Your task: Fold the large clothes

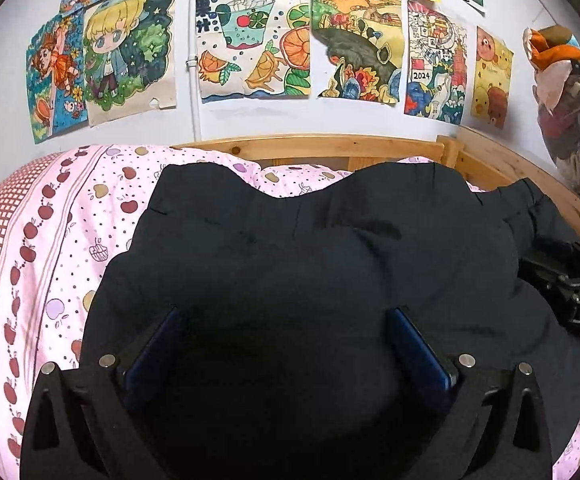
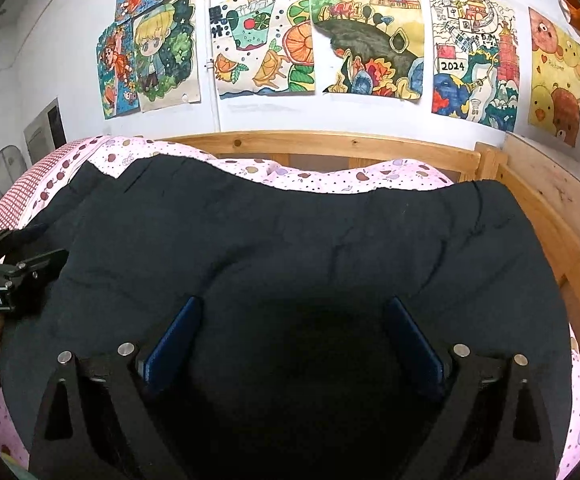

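- Dark navy garment (image 1: 310, 260) lies spread on the bed's pink apple-print duvet (image 1: 70, 240), covering most of the middle and reaching toward the far edge by the wooden bed rail (image 1: 330, 146).
- Elastic gathered band shows at the garment's far right corner, so I judge it's trousers or similar; exact type I can't tell.
- My left gripper (image 1: 286, 344) sits low over the near part of the cloth, jaws wide apart, blue pads (image 1: 158, 344) either side of bare fabric, nothing pinched.
- My right gripper (image 2: 294, 336) is the same: jaws spread, pads (image 2: 174, 336) over the dark cloth, no grip on it.
- Each gripper shows at the edge of the other's view, so they're side by side along the near edge of the bed.
- Whether the pads touch the fabric or just hover, can't tell.
- Progress, my judgement: the garment looks laid out, or maybe folded once, with soft wrinkles and a wavy far edge. No compact folded stack yet.
- Left to do: clamp the near edge or corners, bring it over to the far edge, repeat until it's small.
- Kids' drawings (image 2: 370, 36) on the wall behind, irrelevant.
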Demonstrator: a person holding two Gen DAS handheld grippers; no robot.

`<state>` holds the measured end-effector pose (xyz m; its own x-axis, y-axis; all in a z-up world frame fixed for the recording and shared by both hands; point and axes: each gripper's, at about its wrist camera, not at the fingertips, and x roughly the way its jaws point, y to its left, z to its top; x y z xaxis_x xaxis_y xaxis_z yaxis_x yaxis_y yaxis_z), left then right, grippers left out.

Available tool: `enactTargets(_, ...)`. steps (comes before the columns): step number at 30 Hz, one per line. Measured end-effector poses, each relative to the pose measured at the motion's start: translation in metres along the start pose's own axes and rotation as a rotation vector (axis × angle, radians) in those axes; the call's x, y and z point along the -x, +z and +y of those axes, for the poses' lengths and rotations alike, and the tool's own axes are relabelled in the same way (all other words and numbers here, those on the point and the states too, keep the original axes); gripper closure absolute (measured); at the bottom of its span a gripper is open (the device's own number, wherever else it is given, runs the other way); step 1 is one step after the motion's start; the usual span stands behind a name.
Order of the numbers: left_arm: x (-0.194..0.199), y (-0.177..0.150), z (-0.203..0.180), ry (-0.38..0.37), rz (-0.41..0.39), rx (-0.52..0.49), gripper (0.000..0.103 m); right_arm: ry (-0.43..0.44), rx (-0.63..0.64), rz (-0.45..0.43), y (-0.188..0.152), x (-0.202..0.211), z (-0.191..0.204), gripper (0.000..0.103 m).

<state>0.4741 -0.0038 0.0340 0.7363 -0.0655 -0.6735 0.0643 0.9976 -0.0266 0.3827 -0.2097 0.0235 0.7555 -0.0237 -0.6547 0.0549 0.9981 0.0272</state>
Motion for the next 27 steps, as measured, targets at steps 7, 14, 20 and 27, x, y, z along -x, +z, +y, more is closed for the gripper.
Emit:
enactTargets(7, -0.004, 0.002, 0.016, -0.029, -0.022, 0.084, 0.0, -0.051, -0.056, 0.0, 0.008, -0.011, -0.011, 0.01)
enactTargets(14, -0.021, -0.002, 0.019, -0.085, 0.037, 0.088, 0.0, -0.055, -0.042, 0.037, 0.004, -0.022, -0.007, 0.006)
enactTargets(20, -0.016, -0.024, 0.016, -0.112, -0.027, 0.068, 0.0, -0.064, -0.02, 0.001, -0.01, -0.024, -0.002, 0.004)
enactTargets(27, -0.024, -0.024, 0.018, -0.142, -0.019, 0.082, 0.0, -0.071, -0.02, 0.009, -0.015, -0.033, -0.004, 0.003)
